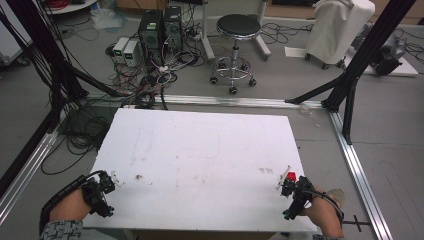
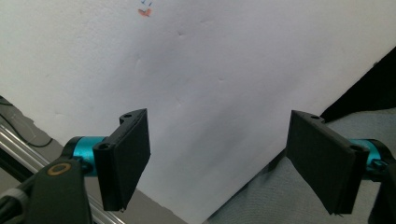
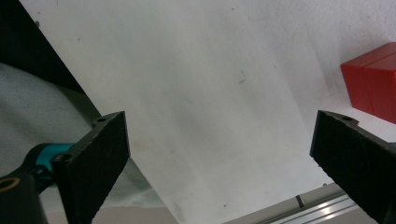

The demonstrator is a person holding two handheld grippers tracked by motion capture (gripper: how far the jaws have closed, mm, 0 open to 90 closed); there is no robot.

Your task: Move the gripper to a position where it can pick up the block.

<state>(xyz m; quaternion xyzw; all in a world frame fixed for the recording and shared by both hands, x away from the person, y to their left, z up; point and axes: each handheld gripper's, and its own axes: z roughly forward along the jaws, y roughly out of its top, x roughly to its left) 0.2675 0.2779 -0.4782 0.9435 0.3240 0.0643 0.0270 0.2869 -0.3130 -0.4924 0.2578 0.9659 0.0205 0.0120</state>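
In the high view, the white desk [image 1: 200, 150] carries almost nothing. The left tongs [image 1: 111, 181] rest at the near left corner of the desk and the right tongs [image 1: 284, 186] at the near right corner, well apart, each held by a hand that comes from the bottom edge. I judge this as a waiting position, with both tools parked at the corners so that the middle stays free. A small red block [image 1: 291, 176] lies just beside the right tongs, close to the right edge of the desk. It is too small here to tell its direction.

In the left gripper view, the left tongs [image 2: 217, 161] are released, with the jaws standing wide and only bare desk surface between them. A small red mark [image 2: 145, 12] shows far off on the surface.

In the right gripper view, the right tongs [image 3: 219, 158] are also released and hold nothing. The red block [image 3: 373, 81] sits beyond the right jaw, apart from it. A seam crosses its face, so it may be two pieces together. Its long axis I cannot tell, because the picture edge cuts it.
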